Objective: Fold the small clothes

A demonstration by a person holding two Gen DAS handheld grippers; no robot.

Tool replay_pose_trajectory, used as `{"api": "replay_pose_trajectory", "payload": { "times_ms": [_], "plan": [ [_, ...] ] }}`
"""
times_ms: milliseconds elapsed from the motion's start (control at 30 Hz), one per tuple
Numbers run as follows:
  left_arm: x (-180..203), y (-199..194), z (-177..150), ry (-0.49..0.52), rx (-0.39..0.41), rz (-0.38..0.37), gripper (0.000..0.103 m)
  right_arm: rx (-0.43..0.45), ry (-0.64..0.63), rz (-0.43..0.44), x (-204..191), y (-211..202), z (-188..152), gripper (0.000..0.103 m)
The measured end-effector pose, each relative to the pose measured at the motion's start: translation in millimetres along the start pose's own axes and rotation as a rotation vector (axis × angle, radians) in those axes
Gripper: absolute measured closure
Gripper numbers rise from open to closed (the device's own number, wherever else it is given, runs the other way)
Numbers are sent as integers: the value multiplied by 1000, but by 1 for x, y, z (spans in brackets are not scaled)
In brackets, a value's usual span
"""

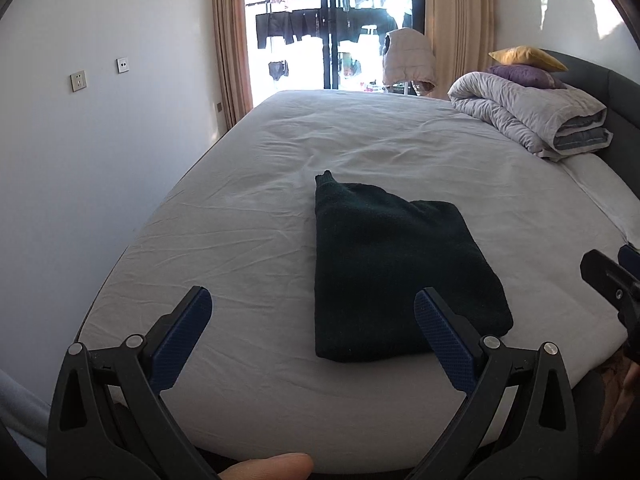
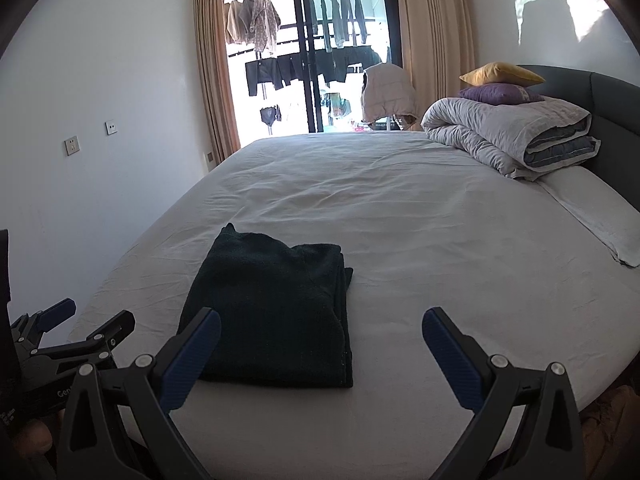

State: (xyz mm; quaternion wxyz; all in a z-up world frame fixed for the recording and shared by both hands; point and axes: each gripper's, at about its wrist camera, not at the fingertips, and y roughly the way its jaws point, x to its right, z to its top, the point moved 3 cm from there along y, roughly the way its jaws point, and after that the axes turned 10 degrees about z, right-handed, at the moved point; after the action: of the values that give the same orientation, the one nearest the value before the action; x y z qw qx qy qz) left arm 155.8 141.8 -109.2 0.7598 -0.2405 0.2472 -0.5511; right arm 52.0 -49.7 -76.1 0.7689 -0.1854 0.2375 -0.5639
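Folded dark green garment (image 1: pixel 396 268) flat on bed sheet (image 1: pixel 240 216), both grippers empty.
Left gripper (image 1: pixel 312 308) jaws wide, garment ahead, overlapping its right finger; right gripper (image 2: pixel 322 330) jaws wide, garment ahead toward its left finger, untouched.

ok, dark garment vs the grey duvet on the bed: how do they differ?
The dark garment is near-black, folded flat into a compact rectangle near the bed's front edge. The grey duvet is pale, far bulkier, loosely rolled by the headboard, with two pillows stacked on it. Both rest on the white sheet, untouched by either gripper.
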Motion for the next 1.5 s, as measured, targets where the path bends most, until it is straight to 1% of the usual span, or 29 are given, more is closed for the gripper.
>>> {"api": "replay_pose_trajectory", "payload": {
  "times_ms": [167, 567, 1033, 1500],
  "plan": [
    [-2, 14, -3, -10, -27, 0, 0, -41, -7, -3, 0, 10, -11, 0],
    [0, 34, -6, -5, -57, -1, 0, -96, 11, 13, 1, 27, -18, 0],
    [4, 48, -9, -4, -82, 2, 0, -126, 16, 17, 2, 38, -23, 0],
    [7, 49, -11, -3, -82, 0, 0, -127, 14, 17, 1, 39, -24, 0]
  ]
}}
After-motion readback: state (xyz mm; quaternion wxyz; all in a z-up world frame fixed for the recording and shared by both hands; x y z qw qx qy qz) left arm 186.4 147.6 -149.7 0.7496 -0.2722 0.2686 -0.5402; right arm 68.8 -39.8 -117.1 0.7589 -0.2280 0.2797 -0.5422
